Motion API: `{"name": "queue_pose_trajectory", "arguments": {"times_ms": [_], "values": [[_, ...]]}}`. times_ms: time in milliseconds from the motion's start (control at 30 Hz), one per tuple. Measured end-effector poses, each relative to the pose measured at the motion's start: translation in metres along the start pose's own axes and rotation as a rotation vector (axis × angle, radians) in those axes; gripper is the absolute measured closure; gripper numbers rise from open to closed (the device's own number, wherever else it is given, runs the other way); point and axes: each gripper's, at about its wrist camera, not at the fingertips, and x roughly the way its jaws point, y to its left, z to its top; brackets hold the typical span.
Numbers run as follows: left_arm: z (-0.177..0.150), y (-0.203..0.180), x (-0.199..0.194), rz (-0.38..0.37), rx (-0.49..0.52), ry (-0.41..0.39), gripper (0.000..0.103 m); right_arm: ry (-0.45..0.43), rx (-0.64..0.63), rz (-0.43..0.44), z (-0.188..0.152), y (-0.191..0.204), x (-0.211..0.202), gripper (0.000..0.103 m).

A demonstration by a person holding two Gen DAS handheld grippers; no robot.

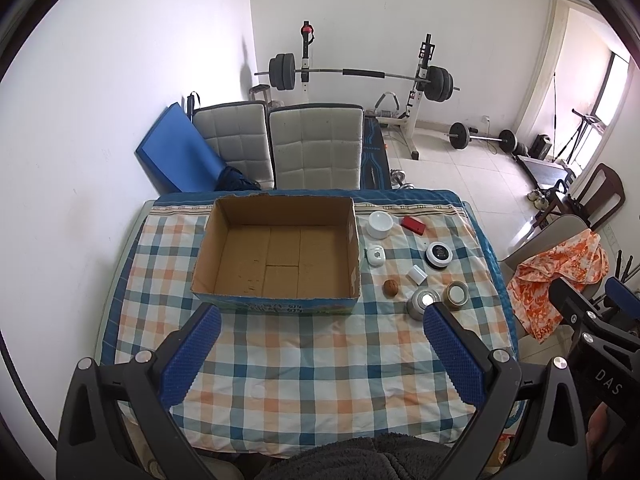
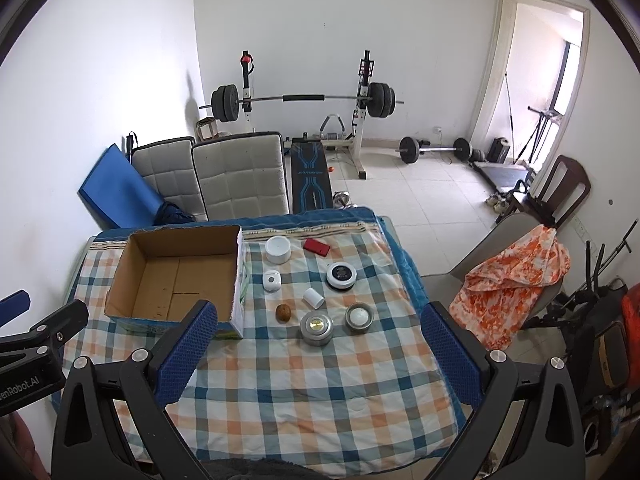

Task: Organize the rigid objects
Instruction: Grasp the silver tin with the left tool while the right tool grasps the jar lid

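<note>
An empty cardboard box stands on the checked tablecloth. To its right lie several small objects: a white bowl, a red case, a round black-and-white gadget, a white gadget, a white cylinder, a walnut, a silver tin and a round tin. My left gripper is open and empty, above the near cloth. My right gripper is open and empty, just short of the objects.
Two grey padded chairs stand behind the table. A chair with an orange cloth stands to the right. Weight bench and barbells fill the far room. The table's near edge lies just under both grippers.
</note>
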Motion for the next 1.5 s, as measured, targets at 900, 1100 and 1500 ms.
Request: {"name": "queue_pose_trajectory", "arguments": {"times_ms": [900, 1100, 1500], "values": [[-0.008, -0.157, 0.414, -0.01, 0.038, 0.644, 0.0, 0.749, 0.234, 0.002, -0.061, -0.125, 0.465, 0.003], [-0.018, -0.165, 0.433, 0.024, 0.067, 0.668, 0.0, 0.84, 0.267, 0.035, -0.088, -0.12, 0.513, 0.016], [-0.034, -0.209, 0.433, -0.026, 0.18, 0.702, 0.0, 0.898, 0.146, -0.038, -0.119, -0.146, 0.506, 0.035]]}}
